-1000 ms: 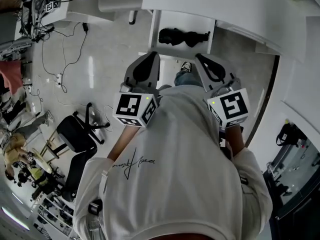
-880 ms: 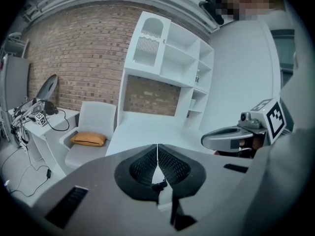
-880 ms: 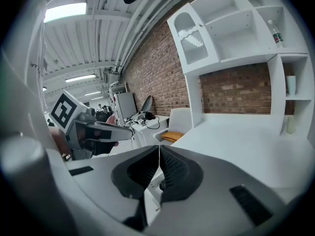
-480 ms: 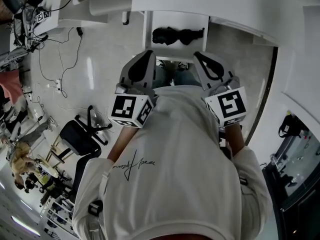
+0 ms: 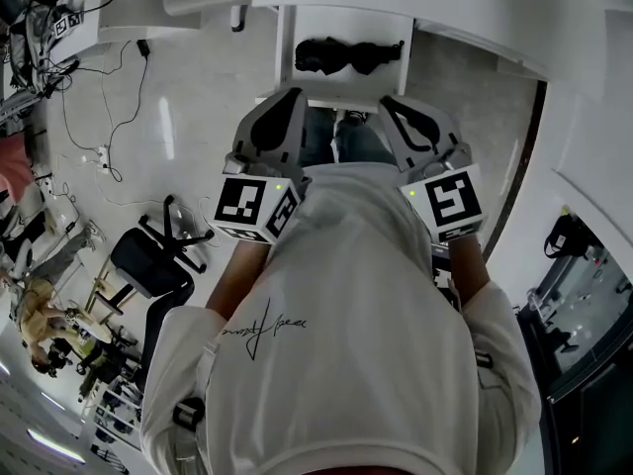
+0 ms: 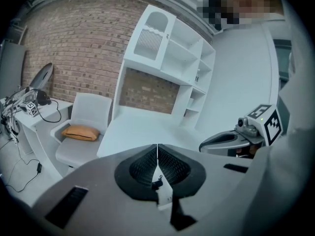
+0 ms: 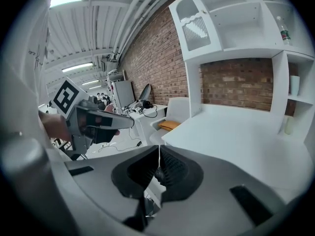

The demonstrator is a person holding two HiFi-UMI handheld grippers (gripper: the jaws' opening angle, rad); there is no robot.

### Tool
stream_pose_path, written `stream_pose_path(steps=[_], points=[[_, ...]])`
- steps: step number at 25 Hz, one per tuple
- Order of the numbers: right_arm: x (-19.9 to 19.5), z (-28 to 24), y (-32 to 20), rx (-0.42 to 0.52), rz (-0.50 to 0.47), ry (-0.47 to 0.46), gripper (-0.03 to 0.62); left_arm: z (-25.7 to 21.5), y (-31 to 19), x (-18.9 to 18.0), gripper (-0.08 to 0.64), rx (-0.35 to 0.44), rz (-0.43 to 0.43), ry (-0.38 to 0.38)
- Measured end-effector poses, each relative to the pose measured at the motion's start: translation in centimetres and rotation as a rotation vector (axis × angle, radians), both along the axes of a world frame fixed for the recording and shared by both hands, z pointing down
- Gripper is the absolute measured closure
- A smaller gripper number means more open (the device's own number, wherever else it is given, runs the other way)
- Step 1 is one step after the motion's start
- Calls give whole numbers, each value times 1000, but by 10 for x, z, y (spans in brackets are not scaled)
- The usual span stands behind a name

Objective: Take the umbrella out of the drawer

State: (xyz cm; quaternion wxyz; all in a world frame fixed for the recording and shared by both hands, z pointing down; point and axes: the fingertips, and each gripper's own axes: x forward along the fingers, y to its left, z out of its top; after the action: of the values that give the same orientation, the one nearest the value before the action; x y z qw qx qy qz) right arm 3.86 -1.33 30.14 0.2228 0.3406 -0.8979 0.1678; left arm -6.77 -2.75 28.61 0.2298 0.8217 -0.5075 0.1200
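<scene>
While the umbrella (image 5: 348,55) lay in the drawer (image 5: 341,85), the left gripper (image 5: 294,95) and right gripper (image 5: 388,103) pointed forward, both squeezed shut and empty.

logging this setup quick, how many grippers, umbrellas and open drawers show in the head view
left hand-held gripper and right hand-held gripper, grey with marker cubes: 2
black folded umbrella: 1
white open drawer: 1
total: 4

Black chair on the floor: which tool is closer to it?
Left. The left tool is on the black chair's side of the person; the right tool is across the person's body, farther off.
</scene>
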Motion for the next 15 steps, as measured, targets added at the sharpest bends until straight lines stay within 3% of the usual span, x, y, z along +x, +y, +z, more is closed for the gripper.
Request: stream_pose_path(steps=[8, 15], points=[[-8, 17, -5, -42, -45, -24, 566, 19, -5, -8, 543, -25, -6, -9], [-7, 31, -4, -43, -85, 27, 565, 29, 3, -3, 543, -50, 1, -3]])
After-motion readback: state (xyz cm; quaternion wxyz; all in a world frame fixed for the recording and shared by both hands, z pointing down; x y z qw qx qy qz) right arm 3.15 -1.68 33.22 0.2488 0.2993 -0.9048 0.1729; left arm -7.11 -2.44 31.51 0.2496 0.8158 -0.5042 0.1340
